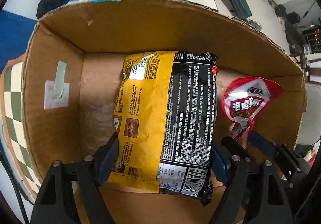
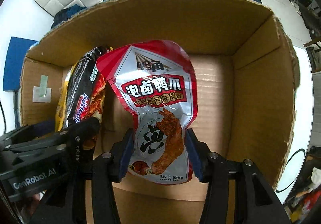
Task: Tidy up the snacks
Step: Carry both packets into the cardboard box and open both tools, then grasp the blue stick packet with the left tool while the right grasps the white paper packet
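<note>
Left wrist first: we've got our left gripper clamped on the noodle pack, yellow-and-black back side up, held over the open box. The red pouch hangs just to its right, pinched in the right gripper, also inside the box walls.

Right wrist: our right gripper squeezes the pouch at its lower part. The noodles sit edge-on at left in the left gripper, touching the pouch. A taped label sticks on the left wall.
</note>
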Action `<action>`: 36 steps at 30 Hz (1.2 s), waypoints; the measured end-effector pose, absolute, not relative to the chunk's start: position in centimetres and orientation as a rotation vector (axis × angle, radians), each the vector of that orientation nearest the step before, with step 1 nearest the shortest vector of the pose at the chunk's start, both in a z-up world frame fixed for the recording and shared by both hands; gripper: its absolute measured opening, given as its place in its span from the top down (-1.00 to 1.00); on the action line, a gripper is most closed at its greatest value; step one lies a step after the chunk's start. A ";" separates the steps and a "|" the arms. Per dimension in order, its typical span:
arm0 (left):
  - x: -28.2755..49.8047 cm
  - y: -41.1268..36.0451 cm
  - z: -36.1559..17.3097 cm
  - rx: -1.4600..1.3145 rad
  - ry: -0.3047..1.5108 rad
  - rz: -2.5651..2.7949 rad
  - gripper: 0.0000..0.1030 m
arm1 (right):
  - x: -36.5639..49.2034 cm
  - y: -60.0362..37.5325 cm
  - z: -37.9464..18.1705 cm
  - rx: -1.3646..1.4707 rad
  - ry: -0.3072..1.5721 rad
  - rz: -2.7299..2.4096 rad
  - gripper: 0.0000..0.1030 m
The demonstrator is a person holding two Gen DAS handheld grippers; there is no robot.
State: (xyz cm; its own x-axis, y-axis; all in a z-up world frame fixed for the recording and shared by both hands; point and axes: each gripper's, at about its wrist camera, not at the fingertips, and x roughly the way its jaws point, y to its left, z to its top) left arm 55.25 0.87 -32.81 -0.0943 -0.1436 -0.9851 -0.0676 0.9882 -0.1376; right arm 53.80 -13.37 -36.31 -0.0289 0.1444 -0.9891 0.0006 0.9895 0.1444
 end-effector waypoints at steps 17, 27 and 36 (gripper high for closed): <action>53.2 3.0 -25.9 -0.127 1.521 -0.003 -0.98 | 52.0 -13.4 -31.8 0.043 1.528 0.106 -0.95; 48.0 3.8 -21.5 -0.115 1.365 0.036 -0.98 | 47.2 -14.0 -25.8 0.076 1.424 0.118 -0.95; 40.8 4.0 -16.5 -0.084 1.210 0.049 -0.98 | 40.6 -14.6 -20.7 0.118 1.299 0.143 -0.95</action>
State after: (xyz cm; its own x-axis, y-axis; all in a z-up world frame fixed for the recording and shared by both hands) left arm 40.80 4.02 -16.49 0.3522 -0.0068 -0.9359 -0.0828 0.9958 -0.0384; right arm 40.61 -14.59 -20.65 0.2621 0.1716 -0.9497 -0.0388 0.9851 0.1673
